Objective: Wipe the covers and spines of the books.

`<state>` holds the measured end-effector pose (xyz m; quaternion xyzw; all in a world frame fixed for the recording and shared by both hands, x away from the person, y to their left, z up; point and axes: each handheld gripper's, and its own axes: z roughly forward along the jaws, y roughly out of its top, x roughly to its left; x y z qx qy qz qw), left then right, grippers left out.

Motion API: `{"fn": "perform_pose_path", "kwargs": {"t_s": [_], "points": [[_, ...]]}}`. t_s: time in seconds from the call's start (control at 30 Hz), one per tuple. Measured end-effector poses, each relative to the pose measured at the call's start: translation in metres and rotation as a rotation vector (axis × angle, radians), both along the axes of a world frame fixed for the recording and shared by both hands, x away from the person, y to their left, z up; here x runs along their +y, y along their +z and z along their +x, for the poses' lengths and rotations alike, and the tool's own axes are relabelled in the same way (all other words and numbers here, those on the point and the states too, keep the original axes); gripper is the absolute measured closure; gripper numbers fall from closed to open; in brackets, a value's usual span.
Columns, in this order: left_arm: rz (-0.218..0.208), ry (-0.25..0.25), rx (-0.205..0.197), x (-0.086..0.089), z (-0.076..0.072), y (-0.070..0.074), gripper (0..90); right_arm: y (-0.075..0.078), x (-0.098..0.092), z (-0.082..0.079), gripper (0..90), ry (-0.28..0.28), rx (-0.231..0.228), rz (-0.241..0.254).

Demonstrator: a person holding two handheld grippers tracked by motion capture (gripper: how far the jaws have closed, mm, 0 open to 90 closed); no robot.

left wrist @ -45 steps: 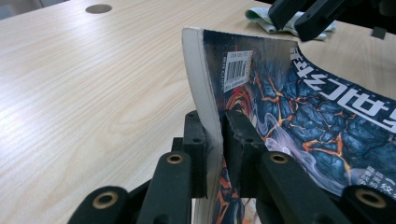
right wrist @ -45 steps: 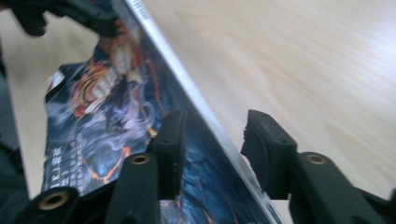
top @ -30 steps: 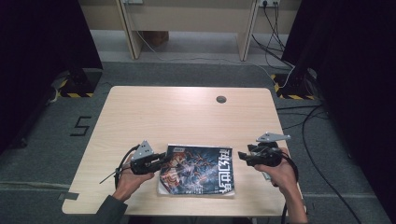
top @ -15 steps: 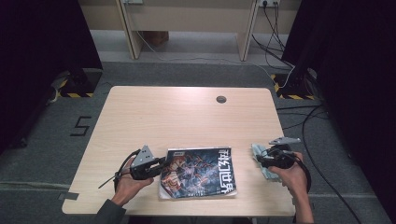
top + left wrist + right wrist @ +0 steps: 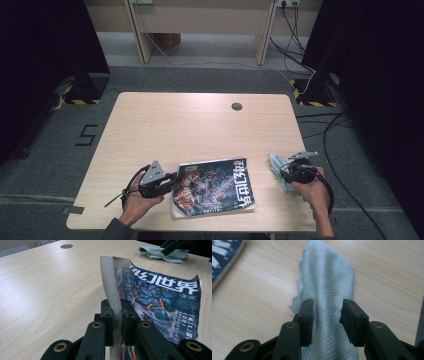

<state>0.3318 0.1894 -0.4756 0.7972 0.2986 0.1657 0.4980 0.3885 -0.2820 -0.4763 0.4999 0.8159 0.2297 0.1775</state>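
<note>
Magazine (image 5: 215,187) lies at the desk's (image 5: 200,125) near edge, its spine edge pinched by the left claw (image 5: 117,312). Right claw (image 5: 327,315) straddles the pale cloth (image 5: 332,285) at the desk's right; its jaws have just been closing, not yet pressing. Risk: a shallow bite only bunches the cloth, which then slips free.

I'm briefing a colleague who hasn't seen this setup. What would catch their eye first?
The dark-covered magazine near the table's front edge, its left edge lifted and pinched in the left tongs. To its right lies a crumpled pale green cloth, with the right tongs astride it, jaws just closing but not yet pressing.
</note>
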Motion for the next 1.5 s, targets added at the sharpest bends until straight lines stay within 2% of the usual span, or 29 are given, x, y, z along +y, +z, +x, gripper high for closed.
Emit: {"fn": "perform_pose_path", "kwargs": {"t_s": [0.1, 0.17, 0.3, 0.37, 0.43, 0.6, 0.7, 0.73, 0.77, 0.8, 0.93, 0.97, 1.03, 1.07, 1.17, 1.3, 1.5], "points": [[0.003, -0.006, -0.005, 0.000, -0.002, 0.000, 82.3, -0.004, -0.001, 0.001, 65.7, 0.000, 0.008, -0.019], [0.009, -0.008, -0.015, -0.001, -0.004, 0.001, 82.4, -0.008, -0.003, 0.002, 73.3, 0.026, 0.007, -0.034], [0.014, -0.014, -0.019, -0.004, -0.005, 0.001, 82.4, -0.005, -0.004, 0.001, 80.8, 0.032, -0.003, -0.047], [0.018, -0.017, -0.026, -0.005, -0.006, 0.001, 82.4, -0.005, -0.004, 0.002, 81.4, 0.031, -0.007, -0.049], [0.032, -0.028, -0.043, -0.008, -0.008, 0.001, 82.4, -0.001, -0.004, 0.002, 82.1, 0.022, -0.032, -0.048], [0.034, -0.033, -0.033, -0.013, -0.007, -0.002, 82.5, 0.012, 0.003, 0.000, 82.3, 0.035, -0.083, -0.023], [0.037, -0.048, -0.035, -0.018, -0.007, -0.003, 82.5, 0.026, 0.017, -0.001, 82.3, 0.082, -0.133, 0.039], [0.039, -0.049, -0.032, -0.019, -0.008, -0.003, 82.4, 0.032, 0.028, -0.001, 82.3, 0.114, -0.152, 0.049], [0.039, -0.049, -0.032, -0.019, -0.008, -0.003, 82.4, 0.032, 0.028, -0.001, 82.3, 0.114, -0.152, 0.049], [0.043, -0.056, -0.032, -0.021, -0.008, -0.004, 82.4, 0.037, 0.043, 0.001, 82.3, 0.158, -0.171, 0.067], [0.042, -0.061, -0.035, -0.022, -0.008, -0.004, 82.4, 0.043, 0.076, 0.007, 82.3, 0.235, -0.177, 0.061], [0.042, -0.063, -0.039, -0.022, -0.008, -0.004, 82.4, 0.043, 0.076, 0.007, 82.3, 0.235, -0.177, 0.061], [0.043, -0.066, -0.042, -0.022, -0.008, -0.003, 82.4, 0.043, 0.096, 0.012, 82.2, 0.284, -0.185, 0.046], [0.043, -0.065, -0.040, -0.022, -0.007, -0.004, 82.4, 0.041, 0.107, 0.015, 82.3, 0.313, -0.175, 0.032], [0.047, -0.071, -0.045, -0.022, -0.007, -0.003, 82.4, 0.032, 0.118, 0.017, 82.3, 0.346, -0.157, 0.008], [0.057, -0.071, -0.050, -0.024, -0.008, -0.004, 82.4, 0.022, 0.124, 0.024, 82.3, 0.341, -0.132, -0.022], [0.058, -0.073, -0.062, -0.026, -0.008, -0.003, 82.4, 0.026, 0.132, 0.022, 82.4, 0.376, -0.145, -0.029]]}}
